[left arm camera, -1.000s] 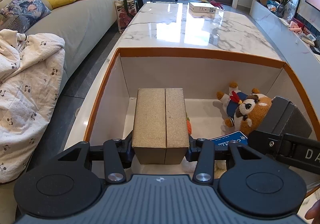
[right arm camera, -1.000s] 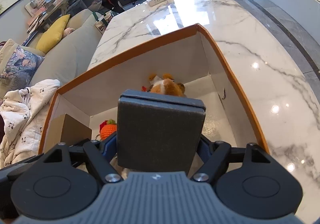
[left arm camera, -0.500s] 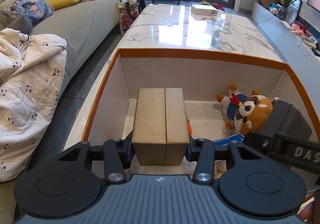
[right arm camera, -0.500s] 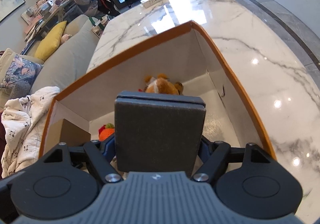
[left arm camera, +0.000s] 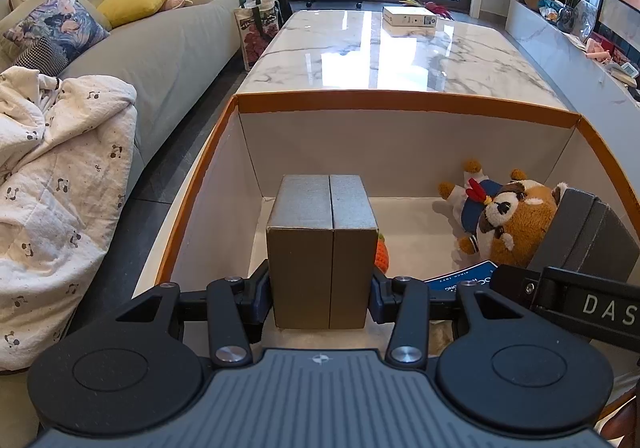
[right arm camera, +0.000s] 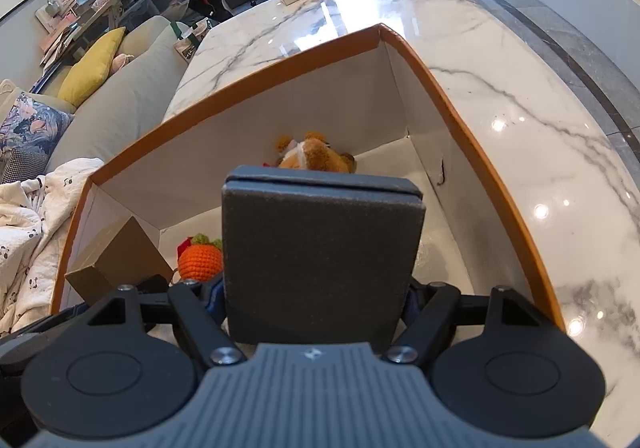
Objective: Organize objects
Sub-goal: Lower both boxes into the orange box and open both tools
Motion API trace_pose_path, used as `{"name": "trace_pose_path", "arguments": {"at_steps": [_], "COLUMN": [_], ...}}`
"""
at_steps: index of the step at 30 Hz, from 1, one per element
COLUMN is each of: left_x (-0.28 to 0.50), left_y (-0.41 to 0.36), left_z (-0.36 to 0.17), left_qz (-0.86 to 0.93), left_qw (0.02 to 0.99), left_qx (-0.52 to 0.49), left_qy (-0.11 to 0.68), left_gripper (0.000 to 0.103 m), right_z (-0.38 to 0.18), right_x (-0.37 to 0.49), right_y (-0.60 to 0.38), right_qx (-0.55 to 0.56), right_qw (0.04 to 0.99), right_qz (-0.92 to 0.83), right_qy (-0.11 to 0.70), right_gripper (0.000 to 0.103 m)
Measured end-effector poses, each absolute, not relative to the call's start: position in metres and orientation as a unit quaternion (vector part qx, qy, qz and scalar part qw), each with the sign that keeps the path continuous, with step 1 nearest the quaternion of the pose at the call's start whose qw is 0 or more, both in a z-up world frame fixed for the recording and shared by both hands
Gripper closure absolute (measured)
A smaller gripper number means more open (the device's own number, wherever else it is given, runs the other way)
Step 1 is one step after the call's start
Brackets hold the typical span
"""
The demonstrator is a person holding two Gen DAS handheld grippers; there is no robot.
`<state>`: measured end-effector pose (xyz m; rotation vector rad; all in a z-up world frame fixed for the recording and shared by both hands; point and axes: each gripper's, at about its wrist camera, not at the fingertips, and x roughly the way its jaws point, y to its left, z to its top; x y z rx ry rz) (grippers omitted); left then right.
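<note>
My left gripper [left arm camera: 322, 292] is shut on a brown cardboard box [left arm camera: 322, 248] and holds it inside a large orange-rimmed white bin [left arm camera: 400, 103], at its left side. My right gripper [right arm camera: 316, 304] is shut on a dark grey box [right arm camera: 320, 256] and holds it over the bin's [right arm camera: 440, 99] near right part. The grey box [left arm camera: 584, 236] and the right gripper also show at the right of the left wrist view. A brown plush animal [left arm camera: 508, 219], a knitted orange toy [right arm camera: 200, 262] and a blue card [left arm camera: 464, 280] lie on the bin floor.
The bin stands on a marble table [left arm camera: 380, 51] with a white flat box [left arm camera: 408, 15] at its far end. A grey sofa [left arm camera: 152, 43] with cushions and a white blanket [left arm camera: 52, 175] lies to the left. A low white ledge [left arm camera: 568, 51] runs along the right.
Both grippers have pulled back and up a little with their boxes still held; the views show more of the room and the bin sits lower in frame.
</note>
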<state>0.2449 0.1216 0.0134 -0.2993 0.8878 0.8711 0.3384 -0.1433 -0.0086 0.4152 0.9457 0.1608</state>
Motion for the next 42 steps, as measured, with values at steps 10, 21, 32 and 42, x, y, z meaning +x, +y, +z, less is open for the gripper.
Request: {"name": "trace_pose_path", "arguments": {"at_steps": [10,21,32,42], "left_x": [0.2443,0.2466,0.2451,0.2387], "left_y": [0.1204,0.1171,0.1178,0.1209], "left_z": [0.014,0.0126,0.0128,0.0165], "left_qz": [0.403,0.403,0.406,0.403], "left_qw": [0.8,0.798,0.796,0.794], "left_qx": [-0.144,-0.14,-0.148,-0.168], "left_qy": [0.42,0.425,0.424,0.423], "left_gripper": [0.049,0.044,0.043,0.042], "right_z": [-0.0076,-0.0084,-0.0082,-0.0051], "right_x": [0.3397,0.3388,0.3364,0.3345], "right_y": [-0.1428,-0.1432,-0.1429,-0.1411], "right_qx": [0.195,0.188,0.185,0.186], "right_qw": [0.866,0.865,0.864,0.862], "right_qz": [0.076,0.077,0.08,0.089], "right_qy": [0.454,0.458,0.461,0.463], "right_gripper": [0.025,0.023,0.022,0.016]}}
